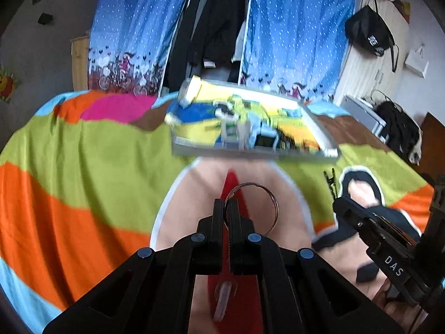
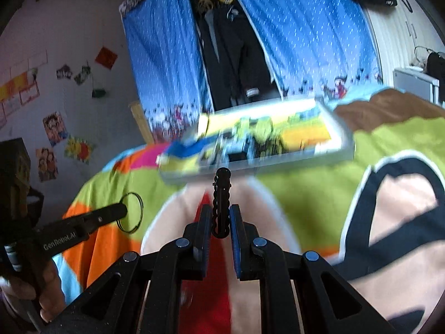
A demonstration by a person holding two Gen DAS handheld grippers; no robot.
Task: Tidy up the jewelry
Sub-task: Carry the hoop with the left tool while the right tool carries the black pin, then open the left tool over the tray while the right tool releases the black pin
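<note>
In the left wrist view, the left gripper (image 1: pixel 228 211) sits at six o'clock with its jaws clenched on a thin metal bangle (image 1: pixel 251 208), whose ring stands upright and loops out toward one o'clock of the fingertips. Below it spreads a bed covered by a bright cartoon blanket (image 1: pixel 83 153) in green, orange and pink. At twelve o'clock, past the bangle, a clear compartmented organizer box (image 1: pixel 250 128) lies on the blanket, too blurred to tell what its cells hold. At three to four o'clock the right gripper (image 1: pixel 332 192) reaches in from the side, grasping a black hair clip (image 1: pixel 330 182) that points up. In the right wrist view that clip sits upright between the blue-padded jaws, which close against its sides, with the box just beyond at twelve o'clock. A blue dotted curtain (image 1: pixel 133 27) hangs behind the bed.
</note>
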